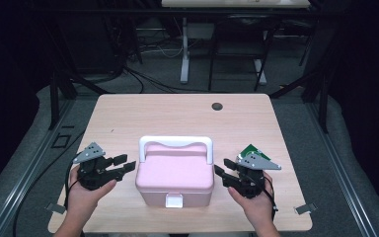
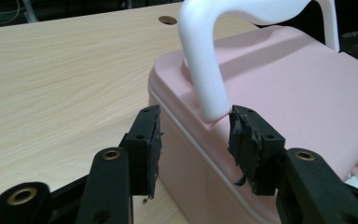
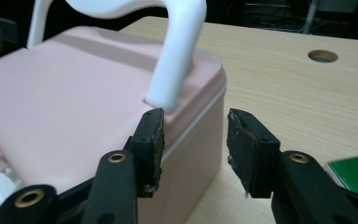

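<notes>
Dark racks and cables ring the pale wooden table (image 1: 128,118) where we flank a pink box (image 1: 175,177). Our left gripper (image 1: 119,165) hovers beside its left wall, fingers (image 2: 145,140) spread, pinching nothing. Its white handle (image 1: 175,142) stands upright. Our right gripper (image 1: 222,174) mirrors it, fingers apart. Uneven squeezes could skew or tip the box toward the green card (image 1: 250,149).

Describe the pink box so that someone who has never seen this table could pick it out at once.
On the light wooden table, look at the middle of the near edge, between the left gripper and the right gripper, both open. There sits the pink box, lid down. Its white arched handle and white front latch set it apart from the green item beside it.
</notes>
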Motion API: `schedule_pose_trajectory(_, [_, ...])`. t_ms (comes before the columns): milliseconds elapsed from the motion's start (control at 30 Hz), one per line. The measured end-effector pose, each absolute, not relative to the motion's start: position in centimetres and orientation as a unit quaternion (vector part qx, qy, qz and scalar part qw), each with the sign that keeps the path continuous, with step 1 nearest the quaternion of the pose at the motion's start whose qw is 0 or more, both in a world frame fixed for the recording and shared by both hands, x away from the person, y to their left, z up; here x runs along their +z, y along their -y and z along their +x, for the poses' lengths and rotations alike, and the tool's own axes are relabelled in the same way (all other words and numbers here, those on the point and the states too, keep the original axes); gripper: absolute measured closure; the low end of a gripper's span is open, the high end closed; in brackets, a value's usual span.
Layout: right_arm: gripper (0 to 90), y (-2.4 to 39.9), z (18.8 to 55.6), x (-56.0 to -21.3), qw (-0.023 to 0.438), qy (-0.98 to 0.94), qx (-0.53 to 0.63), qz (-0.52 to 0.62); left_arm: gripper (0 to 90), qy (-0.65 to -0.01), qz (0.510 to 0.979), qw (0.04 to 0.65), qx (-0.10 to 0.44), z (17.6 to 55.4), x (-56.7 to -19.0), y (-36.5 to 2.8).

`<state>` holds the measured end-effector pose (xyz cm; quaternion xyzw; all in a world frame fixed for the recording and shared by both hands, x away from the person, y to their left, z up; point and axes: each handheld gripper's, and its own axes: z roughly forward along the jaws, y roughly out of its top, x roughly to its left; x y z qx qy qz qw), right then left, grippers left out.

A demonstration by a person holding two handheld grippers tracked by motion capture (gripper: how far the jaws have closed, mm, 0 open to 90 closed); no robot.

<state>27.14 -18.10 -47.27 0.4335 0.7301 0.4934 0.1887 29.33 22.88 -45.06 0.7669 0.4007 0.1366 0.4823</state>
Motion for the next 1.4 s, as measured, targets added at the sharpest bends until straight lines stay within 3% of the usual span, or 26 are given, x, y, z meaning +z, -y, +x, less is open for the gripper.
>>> schedule_pose_trajectory(233, [52.9,17.5,28.4,-46.0,0.172,-0.727,0.515,0.420,50.0,-0.389,0.769,0.493,0.123,30.3,-44.6,-21.7])
schedule_pose_trajectory(633, [50.8,16.0,30.3,-47.0,0.123,-0.729,0.542,0.400,49.5,-0.393,0.774,0.483,0.111,31.7,-45.1,-19.6])
schedule_pose_trajectory(1067, [56.8,16.0,29.0,-46.8,0.153,-0.722,0.556,0.381,53.3,-0.371,0.775,0.495,0.131,30.6,-44.7,-19.9])
schedule_pose_trajectory(1233, [61.7,15.5,28.2,-47.0,0.202,-0.727,0.543,0.368,60.4,-0.368,0.773,0.495,0.150,30.2,-44.9,-19.9])
schedule_pose_trajectory(1400, [66.9,15.5,28.4,-47.3,0.206,-0.722,0.543,0.376,66.2,-0.376,0.769,0.490,0.163,30.2,-45.2,-19.8])
